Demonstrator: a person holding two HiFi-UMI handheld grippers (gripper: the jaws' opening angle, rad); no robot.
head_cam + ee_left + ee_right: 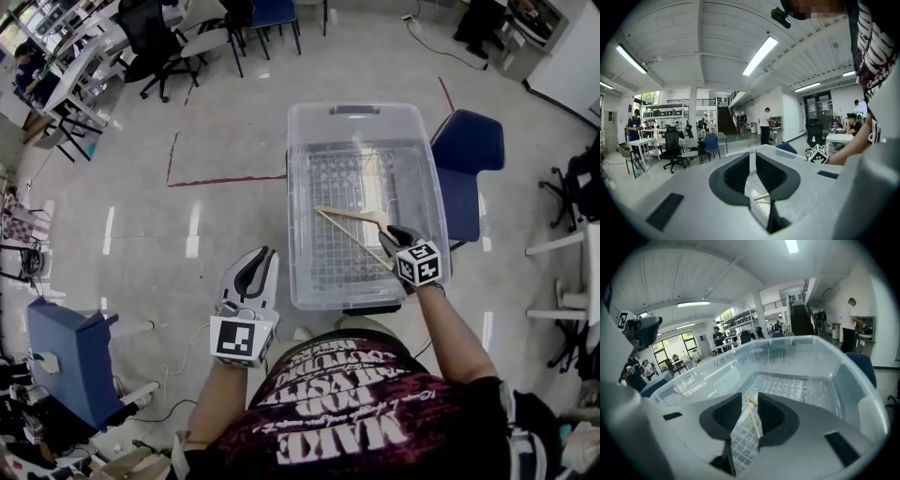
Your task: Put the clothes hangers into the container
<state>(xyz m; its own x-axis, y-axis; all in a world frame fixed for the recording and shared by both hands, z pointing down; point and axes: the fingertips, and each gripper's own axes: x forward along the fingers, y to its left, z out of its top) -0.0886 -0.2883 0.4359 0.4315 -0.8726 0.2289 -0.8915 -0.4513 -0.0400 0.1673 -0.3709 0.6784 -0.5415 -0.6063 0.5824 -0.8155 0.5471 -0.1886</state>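
Observation:
A clear plastic container (356, 111) stands on the floor in front of me, its grid-patterned bottom showing through. A wooden clothes hanger (352, 217) lies slanted inside it, over the right half. My right gripper (392, 234) hangs over the container's near right corner. In the right gripper view its jaws stand apart, with the hanger's bar (753, 420) running between them close to the right jaw and a gap on its left. My left gripper (258, 258) hovers left of the container, outside it, open and empty. The left gripper view looks along those jaws toward the hanger (761, 197).
A blue chair (466, 159) stands tight against the container's right side. A blue seat (70, 356) lies tipped at the lower left. Black office chairs (159, 42) and desks line the far left. A red tape line (225, 180) runs on the floor left of the container.

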